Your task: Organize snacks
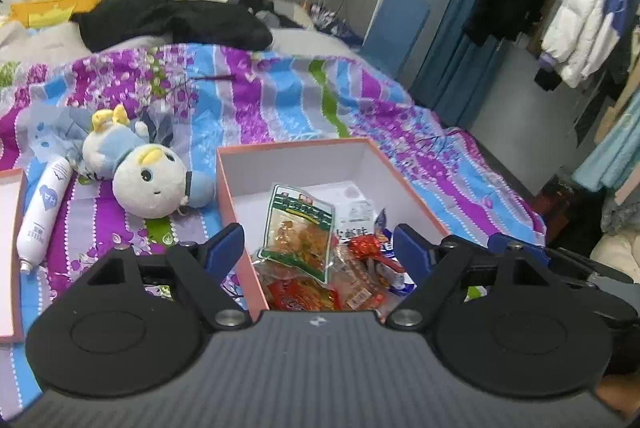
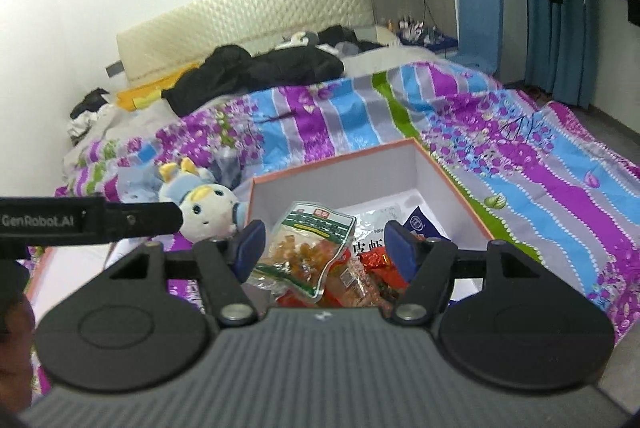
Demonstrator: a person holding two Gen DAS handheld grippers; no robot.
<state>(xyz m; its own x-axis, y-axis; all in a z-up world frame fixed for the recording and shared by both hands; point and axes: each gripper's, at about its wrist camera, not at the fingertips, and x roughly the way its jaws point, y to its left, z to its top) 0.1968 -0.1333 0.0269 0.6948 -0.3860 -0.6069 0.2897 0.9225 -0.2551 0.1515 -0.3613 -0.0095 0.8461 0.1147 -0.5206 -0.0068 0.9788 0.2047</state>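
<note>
An open box with a pink rim (image 1: pixel 296 145) (image 2: pixel 336 163) and white inside lies on the striped bedspread. It holds several snack packets. A green-edged packet of orange pieces (image 1: pixel 298 228) (image 2: pixel 312 244) lies on top. Red wrappers (image 1: pixel 304 294) (image 2: pixel 376 262) and a white bag with dark lettering (image 1: pixel 356 216) (image 2: pixel 372 224) lie beside and beneath it. My left gripper (image 1: pixel 318 248) hovers above the box's near end, open, with nothing touching its blue pads (image 1: pixel 228 244). My right gripper (image 2: pixel 326 246) hangs over the same packets, also open and holding nothing.
A white and blue plush toy (image 1: pixel 148 179) (image 2: pixel 204 211) and a white bottle (image 1: pixel 40 207) lie left of the box. A pink-rimmed lid (image 1: pixel 10 248) sits at the far left. Black clothes (image 1: pixel 172 15) are heaped near the headboard. Hanging coats (image 1: pixel 580 7) fill the right side.
</note>
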